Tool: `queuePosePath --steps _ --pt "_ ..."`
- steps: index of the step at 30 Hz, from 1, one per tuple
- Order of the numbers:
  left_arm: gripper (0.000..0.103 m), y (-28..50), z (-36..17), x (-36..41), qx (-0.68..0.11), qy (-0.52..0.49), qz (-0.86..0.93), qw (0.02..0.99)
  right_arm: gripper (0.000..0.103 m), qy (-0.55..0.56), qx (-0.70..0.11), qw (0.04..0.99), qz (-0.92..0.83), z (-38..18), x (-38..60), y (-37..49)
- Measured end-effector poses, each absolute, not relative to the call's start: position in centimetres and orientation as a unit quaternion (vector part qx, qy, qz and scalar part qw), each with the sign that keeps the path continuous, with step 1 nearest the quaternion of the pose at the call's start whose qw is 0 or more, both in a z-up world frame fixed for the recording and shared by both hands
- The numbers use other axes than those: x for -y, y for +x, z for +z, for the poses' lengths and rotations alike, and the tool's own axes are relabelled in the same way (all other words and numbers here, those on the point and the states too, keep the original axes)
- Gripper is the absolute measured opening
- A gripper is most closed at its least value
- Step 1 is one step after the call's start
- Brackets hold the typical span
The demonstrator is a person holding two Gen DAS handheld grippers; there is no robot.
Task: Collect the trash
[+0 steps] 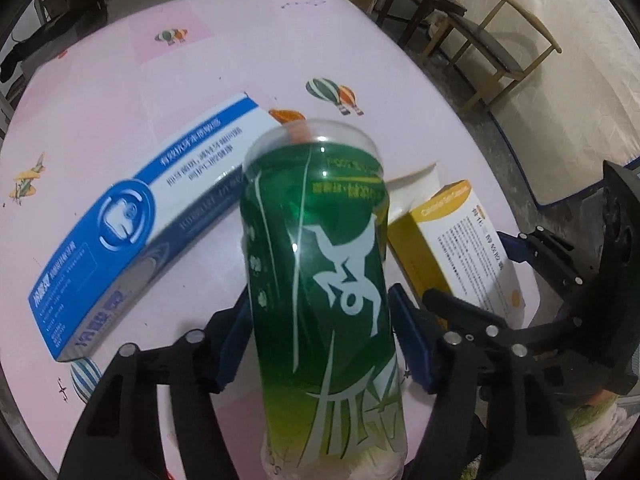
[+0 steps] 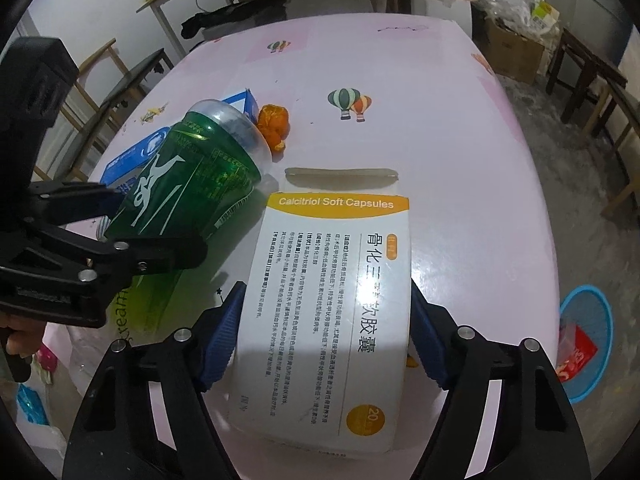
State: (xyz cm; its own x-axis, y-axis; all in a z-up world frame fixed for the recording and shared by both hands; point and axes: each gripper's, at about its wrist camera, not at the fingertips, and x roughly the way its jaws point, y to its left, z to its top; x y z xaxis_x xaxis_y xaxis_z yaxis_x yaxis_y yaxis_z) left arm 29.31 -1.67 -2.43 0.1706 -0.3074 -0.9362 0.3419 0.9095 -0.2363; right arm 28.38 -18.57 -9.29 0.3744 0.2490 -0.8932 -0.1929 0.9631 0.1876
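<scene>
Left fingers (image 1: 248, 320) pinch green bottle (image 1: 320, 280); right fingers (image 2: 224, 336) clasp capsule box (image 2: 328, 320)

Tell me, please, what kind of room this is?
Probably a lived-in room in a home, maybe a dining or storage area: a table with a pink balloon-print cover, wooden chairs by the wall, and cardboard boxes on the floor.

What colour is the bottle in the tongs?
Green, with white swirly markings and a clear end. The bottle shows best in the left wrist view.
</scene>
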Motion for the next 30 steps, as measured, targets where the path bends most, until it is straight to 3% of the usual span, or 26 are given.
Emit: queuePosePath --steps 18,30 --pt "0.056 24.6 2.5 1.3 -0.53 0.008 -0.231 0.816 0.069 0.096 -0.508 0.845 0.137 -6.4 22.1 26.1" --pt "0.056 22.4 7.2 6.6 -0.473 0.041 -0.282 0.834 0.069 0.14 -0.463 0.868 0.109 -3.1 27.7 23.4"
